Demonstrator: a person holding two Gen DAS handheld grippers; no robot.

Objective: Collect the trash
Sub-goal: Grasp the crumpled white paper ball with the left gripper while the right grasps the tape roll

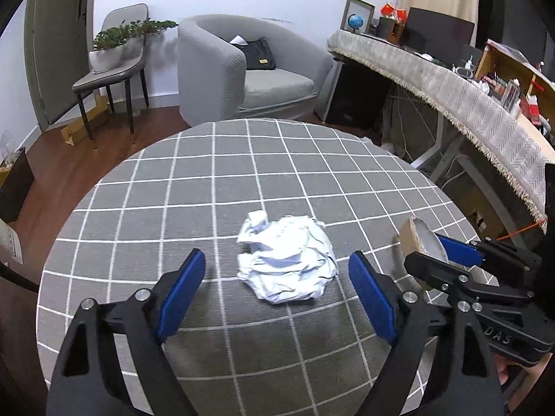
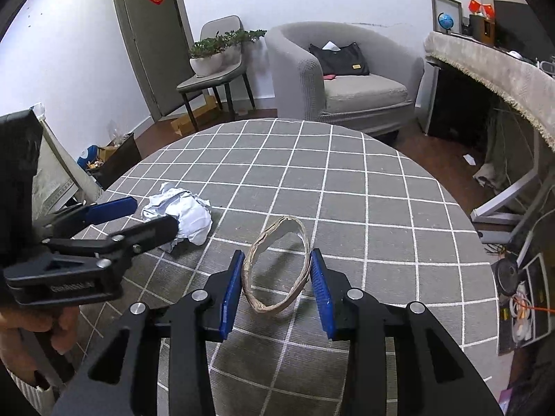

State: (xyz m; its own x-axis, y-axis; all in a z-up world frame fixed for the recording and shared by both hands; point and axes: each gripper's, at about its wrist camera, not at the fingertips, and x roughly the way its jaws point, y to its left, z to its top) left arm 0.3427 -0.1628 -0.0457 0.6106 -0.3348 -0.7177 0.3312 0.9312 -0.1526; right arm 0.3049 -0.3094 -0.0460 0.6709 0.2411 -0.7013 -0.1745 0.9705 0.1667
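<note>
A crumpled ball of white paper [image 1: 288, 263] lies on the round table with a grey checked cloth [image 1: 242, 173]. My left gripper [image 1: 277, 254] is open, its blue pads on either side of the paper and not touching it. In the right wrist view the same paper [image 2: 190, 215] sits at the left gripper [image 2: 154, 213]. My right gripper [image 2: 277, 254] is shut on a flattened cardboard tape ring [image 2: 274, 308], which stands on edge between the pads. From the left wrist view that ring [image 1: 411, 235] and the right gripper [image 1: 425, 248] are just right of the paper.
A grey armchair [image 1: 249, 69] with a black bag stands beyond the table. A chair with a potted plant [image 1: 111, 66] is at the back left, and a cluttered desk with a fringed cloth [image 1: 451, 86] is on the right. A dark box of scraps [image 2: 114, 159] sits on the floor left.
</note>
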